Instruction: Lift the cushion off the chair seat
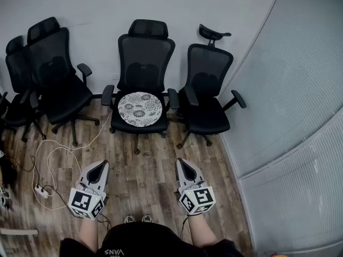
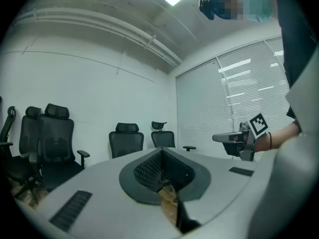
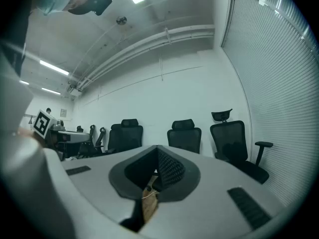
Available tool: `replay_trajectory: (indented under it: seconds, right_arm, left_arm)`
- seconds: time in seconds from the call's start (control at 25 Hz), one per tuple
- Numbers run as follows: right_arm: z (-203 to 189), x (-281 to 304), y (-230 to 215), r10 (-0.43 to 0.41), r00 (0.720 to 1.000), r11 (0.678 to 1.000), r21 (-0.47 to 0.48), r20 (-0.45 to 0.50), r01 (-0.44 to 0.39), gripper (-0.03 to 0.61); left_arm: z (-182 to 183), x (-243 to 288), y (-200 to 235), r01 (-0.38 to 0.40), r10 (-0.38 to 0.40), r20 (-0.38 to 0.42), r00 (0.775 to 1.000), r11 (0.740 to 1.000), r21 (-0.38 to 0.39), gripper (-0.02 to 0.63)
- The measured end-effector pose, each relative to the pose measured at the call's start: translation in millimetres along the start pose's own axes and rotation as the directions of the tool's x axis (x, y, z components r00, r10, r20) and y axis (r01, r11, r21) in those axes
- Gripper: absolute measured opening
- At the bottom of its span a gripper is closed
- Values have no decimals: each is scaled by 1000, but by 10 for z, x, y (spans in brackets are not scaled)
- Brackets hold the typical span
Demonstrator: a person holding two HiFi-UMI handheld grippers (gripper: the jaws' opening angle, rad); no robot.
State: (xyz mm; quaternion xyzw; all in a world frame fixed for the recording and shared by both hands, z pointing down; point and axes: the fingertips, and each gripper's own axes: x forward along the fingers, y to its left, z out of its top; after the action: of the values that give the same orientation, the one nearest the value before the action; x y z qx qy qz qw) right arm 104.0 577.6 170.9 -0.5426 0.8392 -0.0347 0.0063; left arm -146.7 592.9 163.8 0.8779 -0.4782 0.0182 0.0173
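1. Cushion (image 1: 139,109): round, patterned, lying flat on the seat of the middle chair (image 1: 144,58), far across the room by the wall.
2. Untouched and not yet lifted. Looks like the very start, the approach step, with everything left to do.
3. Left gripper (image 1: 101,167) and right gripper (image 1: 183,166) down at the near end, low over the wooden floor (image 1: 155,165), both pointing level toward that chair. Well apart from the cushion, one either side of its line.
4. Jaws pressed together on both, with nothing between them.
5. Next move, most likely: step in closer, spread the jaws, come at the cushion's near edge, pinch it and raise it clear of the seat.
6. Further out: neighbouring chairs (image 1: 206,98) close on both sides, armrests just beside the middle seat and worth avoiding. White cable (image 1: 53,157) on the floor, near left.
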Motion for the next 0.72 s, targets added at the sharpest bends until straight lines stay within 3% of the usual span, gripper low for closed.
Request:
replay_trajectory:
  seconds: [0.72]
  right_arm:
    - [48, 60, 127, 28, 999, 1000, 4, 20, -28, 15]
  left_arm:
    - [3, -6, 77, 13, -13, 3, 1000, 1000, -15, 11]
